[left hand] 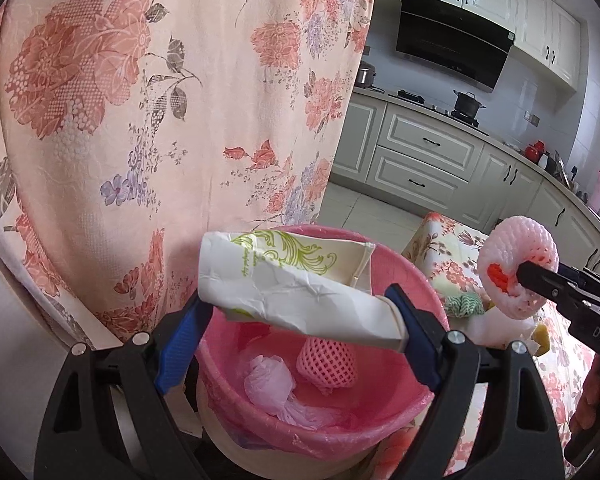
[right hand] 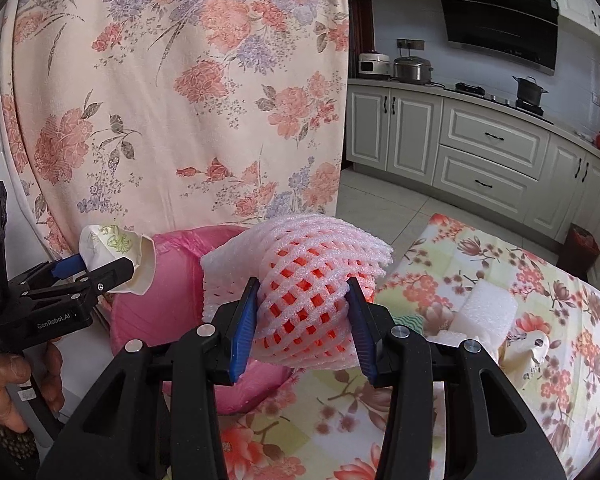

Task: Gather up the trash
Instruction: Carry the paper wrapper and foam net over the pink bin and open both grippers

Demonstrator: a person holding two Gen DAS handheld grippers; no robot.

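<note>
While left gripper [left hand: 300,316] holds crushed paper cup [left hand: 296,284] over pink-lined bin [left hand: 400,412], right gripper [right hand: 302,316] clamps foam fruit net [right hand: 300,280]; next, release both inside.

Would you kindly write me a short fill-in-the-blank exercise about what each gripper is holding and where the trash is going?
1. The left gripper holds a crumpled paper ____ above the bin.
2. The right gripper is shut on a pink foam fruit ____.
3. The trash bin is lined with a ____ plastic bag.
4. A second foam net already lies ____ the bin.

Missing words: cup; net; pink; inside
</note>
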